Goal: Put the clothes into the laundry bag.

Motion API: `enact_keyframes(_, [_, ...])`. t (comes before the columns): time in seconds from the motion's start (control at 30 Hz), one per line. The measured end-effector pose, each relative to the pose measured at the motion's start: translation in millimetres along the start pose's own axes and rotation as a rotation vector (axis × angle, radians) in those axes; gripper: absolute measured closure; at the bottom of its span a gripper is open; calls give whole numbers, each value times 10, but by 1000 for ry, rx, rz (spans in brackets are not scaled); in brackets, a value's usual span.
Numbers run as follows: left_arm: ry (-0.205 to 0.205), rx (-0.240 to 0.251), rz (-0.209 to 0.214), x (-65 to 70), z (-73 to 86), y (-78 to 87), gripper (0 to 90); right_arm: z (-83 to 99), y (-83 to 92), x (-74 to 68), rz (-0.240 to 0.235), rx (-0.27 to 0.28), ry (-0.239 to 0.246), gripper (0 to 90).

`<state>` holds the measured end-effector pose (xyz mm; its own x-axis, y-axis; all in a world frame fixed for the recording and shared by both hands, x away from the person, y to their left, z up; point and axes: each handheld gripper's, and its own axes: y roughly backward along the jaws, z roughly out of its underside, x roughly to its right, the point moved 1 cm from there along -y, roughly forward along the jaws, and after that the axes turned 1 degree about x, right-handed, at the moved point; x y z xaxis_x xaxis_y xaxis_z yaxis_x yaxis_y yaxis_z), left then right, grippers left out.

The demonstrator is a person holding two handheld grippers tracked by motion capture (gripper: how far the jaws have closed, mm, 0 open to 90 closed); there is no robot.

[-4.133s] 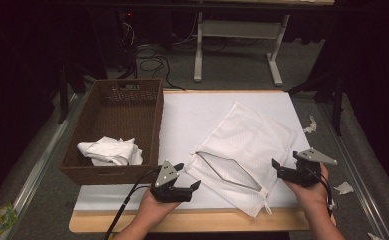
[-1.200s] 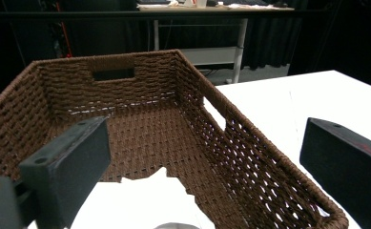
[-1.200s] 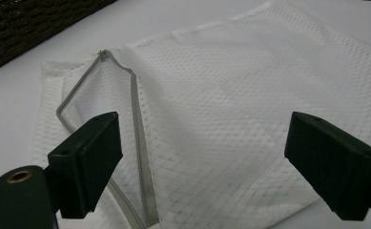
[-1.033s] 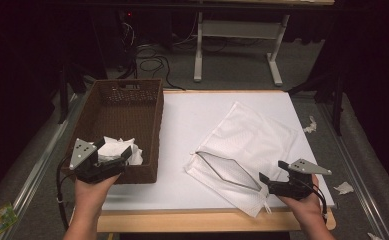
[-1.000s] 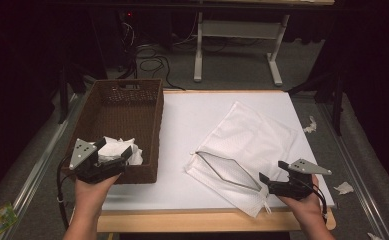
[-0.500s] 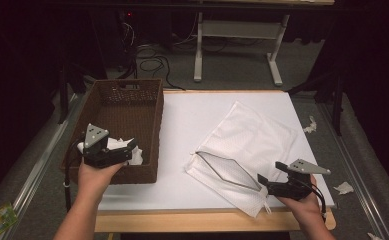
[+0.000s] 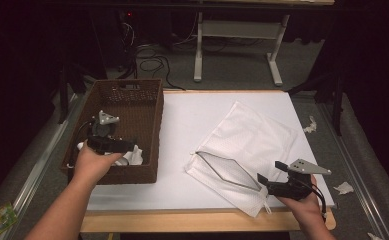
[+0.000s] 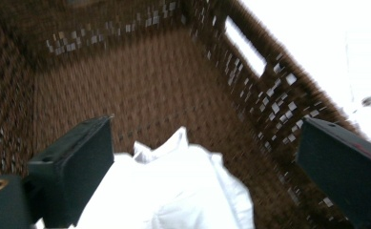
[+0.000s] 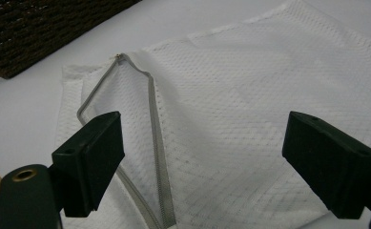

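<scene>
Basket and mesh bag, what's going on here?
A person works with a gripper in each hand. The left gripper is inside the brown wicker basket, jaws open over a crumpled white cloth, not yet closed on it. The right gripper hovers open at the near corner of a white mesh laundry bag lying on the table, whose zipper opening gapes.
</scene>
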<state>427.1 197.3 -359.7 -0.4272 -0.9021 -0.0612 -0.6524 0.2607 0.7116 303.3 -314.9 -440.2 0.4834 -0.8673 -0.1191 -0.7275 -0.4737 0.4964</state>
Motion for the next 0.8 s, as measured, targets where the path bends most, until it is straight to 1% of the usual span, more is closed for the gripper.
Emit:
enact_keyframes(0.03, [6, -30, -5, -19, -10, -34, 2, 0, 2, 3, -1, 1, -1, 147])
enact_keyframes(0.07, [4, -55, -1, -35, -18, -64, 4, 0, 2, 8, 3, 2, 1, 147])
enact_keyframes(0.1, [5, -75, -8, -45, -25, -93, 4, 0, 2, 14, 3, 3, 3, 147])
enact_keyframes(0.17, [10, -113, -8, -76, -53, -140, 2, 1, 4, 23, 0, 4, 8, 148])
enact_keyframes(0.2, [20, -142, -2, -104, -69, -166, 2, 1, 6, 20, 1, 4, 6, 148])
enact_keyframes(0.23, [29, -183, -7, -140, -86, -197, 0, 1, 7, 19, 2, 2, 6, 148])
enact_keyframes(0.27, [38, -219, -21, -181, -102, -230, 0, -1, 5, 17, 2, 3, 2, 148])
enact_keyframes(0.3, [55, -261, -33, -228, -118, -268, 0, -1, 3, 14, 2, 1, 1, 148])
enact_keyframes(0.33, [76, -302, -33, -280, -129, -310, 0, -1, 3, 10, 2, 1, 1, 148])
enact_keyframes(0.4, [118, -381, -23, -372, -132, -398, 0, -2, 3, 4, 1, 1, 2, 149])
enact_keyframes(0.43, [127, -406, -14, -403, -129, -440, 0, -2, 4, 4, 2, 1, 3, 149])
enact_keyframes(0.47, [130, -429, 9, -424, -120, -487, 4, -2, 4, 4, 3, 3, 2, 149])
enact_keyframes(0.5, [130, -450, 19, -442, -108, -532, 4, -1, 6, 9, 8, 3, 1, 149])
enact_keyframes(0.53, [126, -477, 19, -458, -92, -581, 4, -1, 6, 20, 11, 7, 9, 149])
enact_keyframes(0.57, [124, -506, 24, -473, -73, -632, 4, 1, 13, 22, 14, 3, -1, 149])
enact_keyframes(0.63, [123, -569, 45, -492, -18, -735, 3, 6, 15, 33, 18, 9, -5, 149])
enact_keyframes(0.7, [144, -617, 74, -505, 45, -824, 2, 9, 19, 47, 18, 7, -8, 149])
enact_keyframes(0.73, [162, -647, 86, -520, 61, -858, 1, 10, 25, 51, 19, 7, -16, 149])
enact_keyframes(0.77, [180, -663, 94, -540, 65, -871, 1, 11, 28, 56, 18, 11, -20, 150])
enact_keyframes(0.8, [188, -670, 101, -557, 67, -877, 2, 11, 32, 61, 22, 12, -27, 150])
